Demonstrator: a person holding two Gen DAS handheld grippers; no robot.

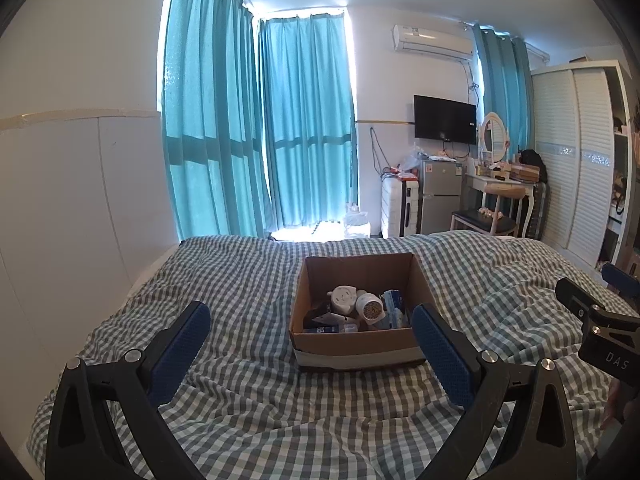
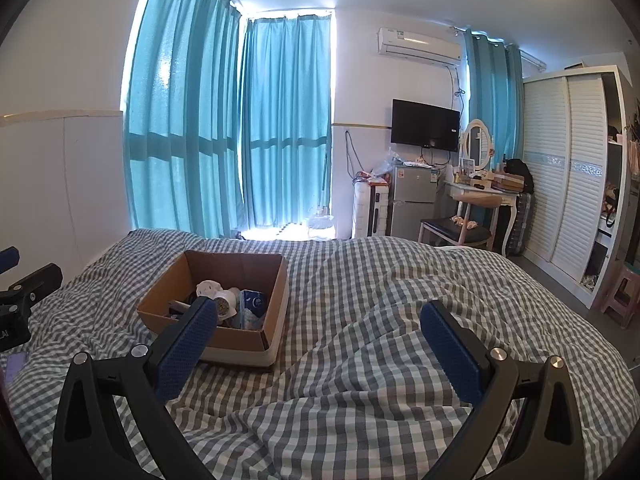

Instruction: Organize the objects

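On the bed (image 1: 248,280), cardboard box (image 1: 356,344) sits upright, open-topped.

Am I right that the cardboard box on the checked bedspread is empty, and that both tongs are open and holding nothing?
Not quite: the cardboard box is not empty. The left wrist view shows a white jar and a blue packet inside it, among other small things. The rest is right: it sits on the checked bedspread, and the left tongs and right tongs are open and hold nothing.
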